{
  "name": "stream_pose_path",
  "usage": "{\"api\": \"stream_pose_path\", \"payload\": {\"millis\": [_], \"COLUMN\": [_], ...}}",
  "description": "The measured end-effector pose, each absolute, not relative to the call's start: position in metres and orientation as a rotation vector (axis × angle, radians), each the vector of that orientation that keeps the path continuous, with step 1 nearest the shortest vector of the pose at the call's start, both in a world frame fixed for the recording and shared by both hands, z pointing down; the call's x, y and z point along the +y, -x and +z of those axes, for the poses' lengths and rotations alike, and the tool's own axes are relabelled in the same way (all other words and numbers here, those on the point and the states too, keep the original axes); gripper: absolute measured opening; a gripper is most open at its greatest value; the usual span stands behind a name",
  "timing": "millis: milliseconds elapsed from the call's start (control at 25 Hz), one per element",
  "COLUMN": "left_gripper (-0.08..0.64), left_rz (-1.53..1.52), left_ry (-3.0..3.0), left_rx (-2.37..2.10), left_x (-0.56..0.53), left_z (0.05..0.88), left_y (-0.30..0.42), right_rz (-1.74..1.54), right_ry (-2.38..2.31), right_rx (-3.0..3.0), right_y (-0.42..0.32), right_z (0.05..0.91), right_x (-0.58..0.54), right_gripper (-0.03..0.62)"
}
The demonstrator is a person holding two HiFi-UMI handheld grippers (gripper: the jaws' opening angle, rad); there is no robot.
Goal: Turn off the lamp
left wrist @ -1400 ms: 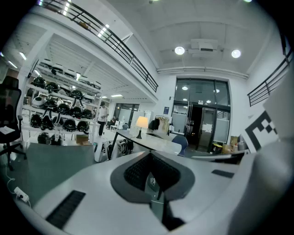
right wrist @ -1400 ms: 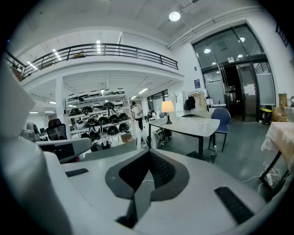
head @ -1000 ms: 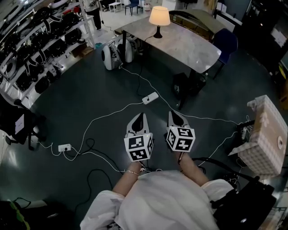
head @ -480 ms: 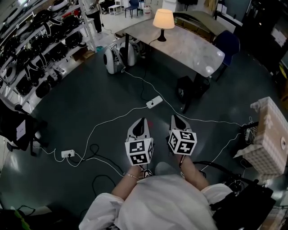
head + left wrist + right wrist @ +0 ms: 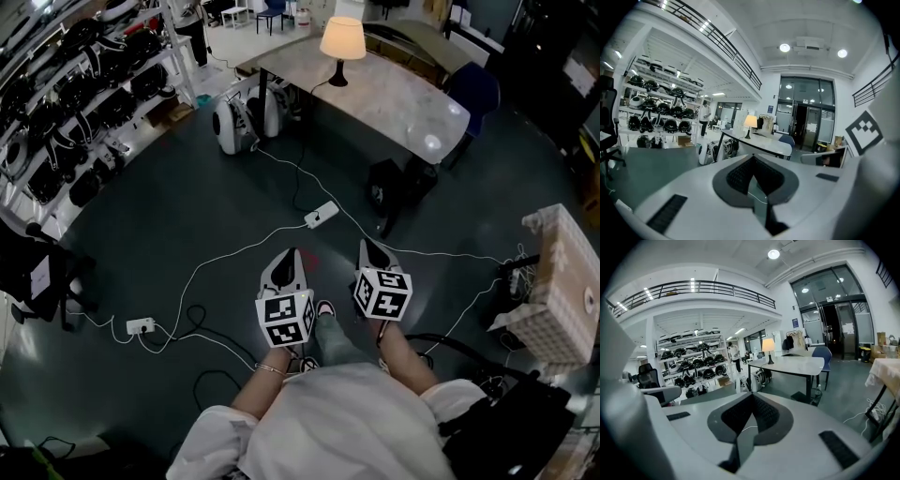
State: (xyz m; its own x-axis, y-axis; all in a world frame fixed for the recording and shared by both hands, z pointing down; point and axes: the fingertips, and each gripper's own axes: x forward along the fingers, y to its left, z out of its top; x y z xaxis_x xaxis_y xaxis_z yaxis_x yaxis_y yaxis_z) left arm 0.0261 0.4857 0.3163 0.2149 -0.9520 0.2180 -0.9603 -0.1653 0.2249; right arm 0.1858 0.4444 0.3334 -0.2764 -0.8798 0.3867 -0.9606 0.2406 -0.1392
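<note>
A dark floor [image 5: 169, 197] fills most of the head view. Racks of helmets [image 5: 66, 112] line the upper left. A pale table [image 5: 403, 94] stands at upper centre. Low in the middle, the left gripper [image 5: 292, 253] and right gripper [image 5: 365, 244] each have their jaws pressed together on nothing — well apart from the lit lamp [image 5: 342, 42], which stands on the table's far end. A white power strip [image 5: 321, 214] lies on the floor just above the grippers.

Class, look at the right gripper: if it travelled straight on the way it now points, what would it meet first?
Probably the dark floor short of the table: the right gripper, jaws shut, tilts slightly down towards the table bearing the lit lamp, with nothing standing between. Depth is hard to judge.
</note>
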Motion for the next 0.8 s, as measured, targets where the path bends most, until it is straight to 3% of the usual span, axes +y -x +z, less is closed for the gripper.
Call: {"api": "stream_pose_path", "payload": {"millis": [800], "left_gripper": [0.006], "left_rz": [0.083], "left_ry": [-2.115], "left_rx": [-1.865], "left_x": [0.354], "left_z": [0.317], "left_y": [-0.012], "right_rz": [0.554], "right_ry": [-1.679], "right_rx": [-2.309], "right_y": [-0.179], "right_z": [0.334], "right_x": [0.297], "right_gripper": [-0.002]}}
